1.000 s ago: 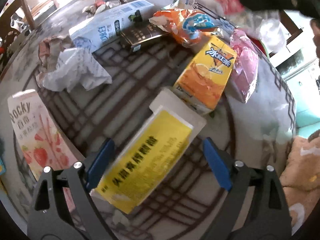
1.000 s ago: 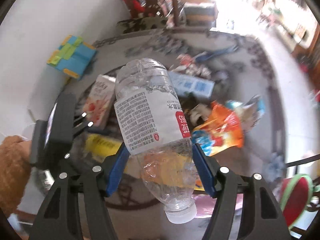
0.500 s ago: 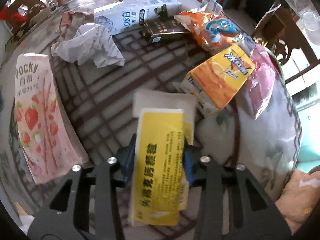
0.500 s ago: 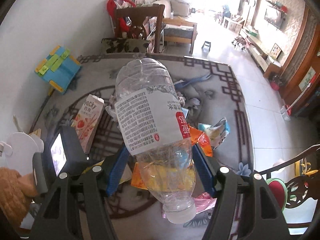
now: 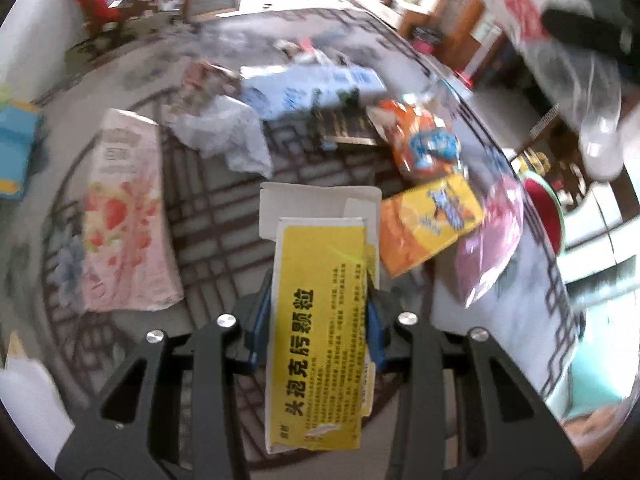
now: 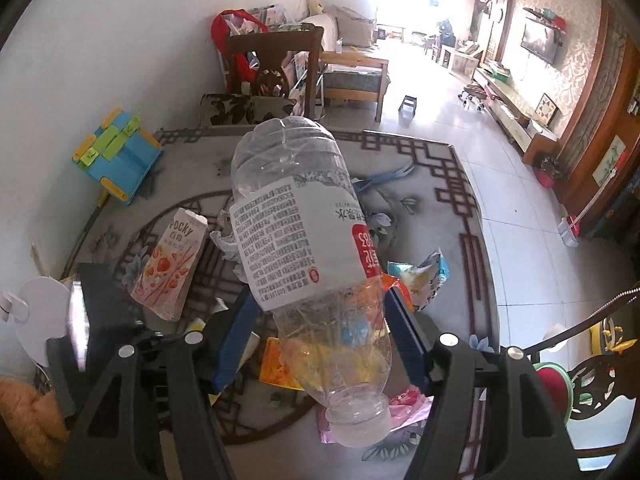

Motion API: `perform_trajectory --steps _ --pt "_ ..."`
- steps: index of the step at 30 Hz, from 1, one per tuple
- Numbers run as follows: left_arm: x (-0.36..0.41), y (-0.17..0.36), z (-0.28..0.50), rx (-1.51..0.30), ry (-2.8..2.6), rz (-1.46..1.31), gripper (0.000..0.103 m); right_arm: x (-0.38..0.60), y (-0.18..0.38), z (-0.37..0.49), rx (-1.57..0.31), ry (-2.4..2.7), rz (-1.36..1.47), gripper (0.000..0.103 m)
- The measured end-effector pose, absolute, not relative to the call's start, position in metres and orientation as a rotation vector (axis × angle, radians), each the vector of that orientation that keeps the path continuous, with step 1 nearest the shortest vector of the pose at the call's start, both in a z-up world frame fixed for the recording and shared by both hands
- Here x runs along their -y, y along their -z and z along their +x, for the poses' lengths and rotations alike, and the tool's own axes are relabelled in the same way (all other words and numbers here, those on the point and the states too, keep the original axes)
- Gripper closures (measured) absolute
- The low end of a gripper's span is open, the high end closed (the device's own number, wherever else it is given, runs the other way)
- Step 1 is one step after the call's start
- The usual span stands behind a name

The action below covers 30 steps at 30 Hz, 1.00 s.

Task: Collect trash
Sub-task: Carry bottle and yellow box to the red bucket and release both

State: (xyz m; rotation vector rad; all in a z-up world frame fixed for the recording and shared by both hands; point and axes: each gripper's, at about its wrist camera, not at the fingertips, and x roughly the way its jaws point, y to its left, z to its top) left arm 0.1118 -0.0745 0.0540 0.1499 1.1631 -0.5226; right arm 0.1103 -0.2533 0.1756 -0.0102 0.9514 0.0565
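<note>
My left gripper [image 5: 316, 320] is shut on a flattened yellow medicine box [image 5: 320, 320], its blue pads pressing both long edges, lifted off the patterned rug [image 5: 208, 208]. My right gripper [image 6: 320, 328] is shut on a clear plastic bottle [image 6: 304, 248] with a white label, cap end toward the camera, held high above the rug [image 6: 420, 208]. That bottle [image 5: 576, 80] also shows blurred at the upper right of the left wrist view. Scattered on the rug lie a pink Pocky box [image 5: 124, 216], crumpled white paper [image 5: 228, 136], a blue-white carton [image 5: 312, 88], an orange snack bag [image 5: 420, 148], an orange drink carton [image 5: 424, 224] and a pink wrapper [image 5: 492, 240].
A wooden chair [image 6: 276, 68] with a red bag stands beyond the rug, and a blue and yellow toy [image 6: 116, 160] lies by the wall. Tiled floor [image 6: 520, 240] runs right of the rug. A red and green stool [image 6: 556, 388] sits at the lower right.
The left jaws closed from wide apart onto the yellow box, which rolled upright in view and rose off the rug. The right gripper lifted the bottle higher, showing more of the room.
</note>
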Motion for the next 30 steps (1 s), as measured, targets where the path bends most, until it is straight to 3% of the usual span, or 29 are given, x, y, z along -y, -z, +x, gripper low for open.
perform_trajectory --steps 17,30 --pt "0.085 -0.140 0.119 -0.974 0.269 0.225 0.065 0.277 -0.171 0.103 -0.972 0.018 0.038 0.040" --pt "0.126 -0.157 0.104 -1.054 0.493 0.134 0.065 0.304 -0.160 0.091 -1.019 0.121 0.031 0.040"
